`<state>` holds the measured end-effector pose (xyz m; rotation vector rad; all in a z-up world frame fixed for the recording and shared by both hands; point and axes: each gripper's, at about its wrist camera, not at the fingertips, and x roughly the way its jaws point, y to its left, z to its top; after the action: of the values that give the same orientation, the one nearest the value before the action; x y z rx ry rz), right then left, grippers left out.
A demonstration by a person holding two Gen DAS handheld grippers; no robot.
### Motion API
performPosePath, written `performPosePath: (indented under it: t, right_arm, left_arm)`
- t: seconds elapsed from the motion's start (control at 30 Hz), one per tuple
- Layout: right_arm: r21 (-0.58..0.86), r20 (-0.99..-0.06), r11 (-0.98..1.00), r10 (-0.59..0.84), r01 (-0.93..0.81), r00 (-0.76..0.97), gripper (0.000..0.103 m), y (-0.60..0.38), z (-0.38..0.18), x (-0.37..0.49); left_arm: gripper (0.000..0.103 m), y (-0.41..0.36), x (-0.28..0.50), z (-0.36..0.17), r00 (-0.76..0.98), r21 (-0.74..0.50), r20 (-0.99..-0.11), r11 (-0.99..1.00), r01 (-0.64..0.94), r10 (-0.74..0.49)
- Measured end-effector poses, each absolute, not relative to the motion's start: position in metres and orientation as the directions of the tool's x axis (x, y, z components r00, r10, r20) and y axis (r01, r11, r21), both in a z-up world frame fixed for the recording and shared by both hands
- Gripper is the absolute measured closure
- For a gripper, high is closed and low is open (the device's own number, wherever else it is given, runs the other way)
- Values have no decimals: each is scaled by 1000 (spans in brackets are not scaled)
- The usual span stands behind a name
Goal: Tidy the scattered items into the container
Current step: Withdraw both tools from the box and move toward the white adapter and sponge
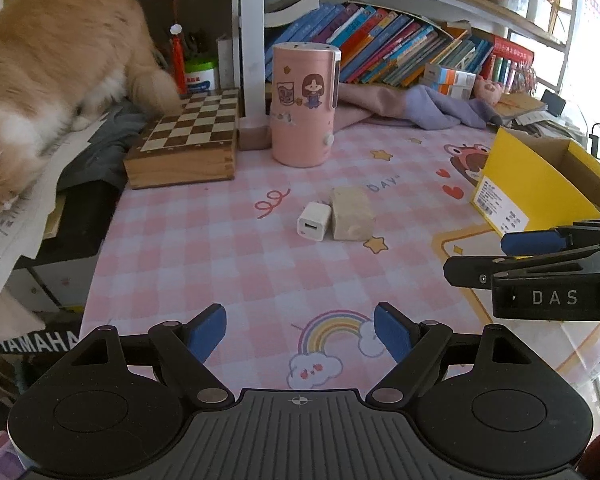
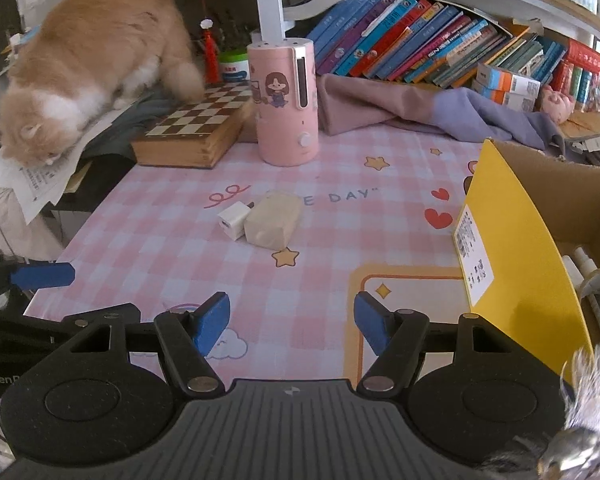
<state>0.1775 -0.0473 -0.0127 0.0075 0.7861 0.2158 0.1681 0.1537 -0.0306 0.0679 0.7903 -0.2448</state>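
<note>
— Both grippers hover low over the pink checked table mat [image 1: 220,248]: the left gripper [image 1: 300,330] has its blue pads spread wide with nothing between them, and the right gripper [image 2: 292,322] is just as released.

— And the scattered items?

— Mid-table, a white USB charger [image 1: 314,221] lies touching a beige block [image 1: 352,214]. A yellow cardboard box [image 2: 512,248] stands open at the right, with bottles [image 2: 588,276] inside.

— Behind them?

— A pink cylindrical humidifier [image 1: 302,106] stands upright beside a wooden chessboard box [image 1: 186,140]. An orange cat [image 1: 48,68] crouches on papers at the left.
</note>
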Motion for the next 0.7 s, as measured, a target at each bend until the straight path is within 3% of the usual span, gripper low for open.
performPosePath:
  t: [0.7]
  right_arm:
    - [134,-745,975,216,-175,631,36,-26,-36,275]
  left_arm:
    - [20,147,234,-57,655,8,-730,955,295,-196]
